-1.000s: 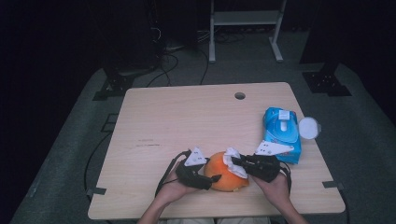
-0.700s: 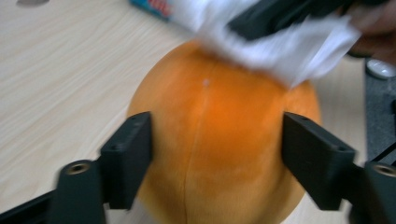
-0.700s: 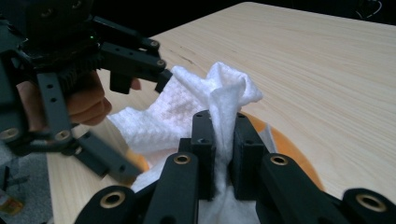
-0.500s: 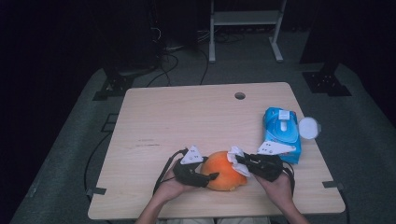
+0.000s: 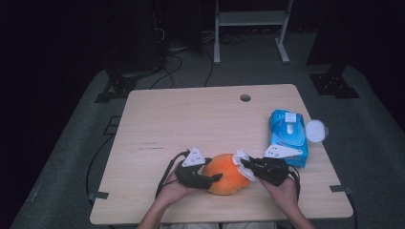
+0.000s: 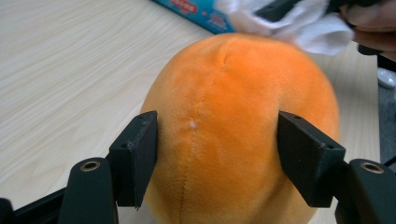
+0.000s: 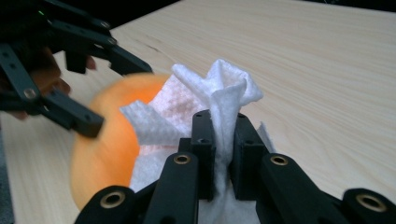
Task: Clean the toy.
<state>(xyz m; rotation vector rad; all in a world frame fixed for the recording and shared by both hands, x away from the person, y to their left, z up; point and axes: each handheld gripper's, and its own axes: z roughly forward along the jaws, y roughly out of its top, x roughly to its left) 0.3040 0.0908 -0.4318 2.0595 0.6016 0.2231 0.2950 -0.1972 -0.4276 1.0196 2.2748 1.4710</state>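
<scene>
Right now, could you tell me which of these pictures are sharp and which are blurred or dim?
High view: dim, the room black around the lit table, details soft. Left gripper view: evenly lit and sharp on the orange plush ball, while the white wipe at the top is out of focus. Right gripper view: the wipe and jaws are crisp, the ball smeared.

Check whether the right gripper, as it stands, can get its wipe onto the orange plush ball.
Probably yes. The right gripper is shut on the white wipe, which already lies against the orange plush ball. The left gripper straddles the ball's opposite side, its jaws having just been closing, leaving the near side free.
</scene>
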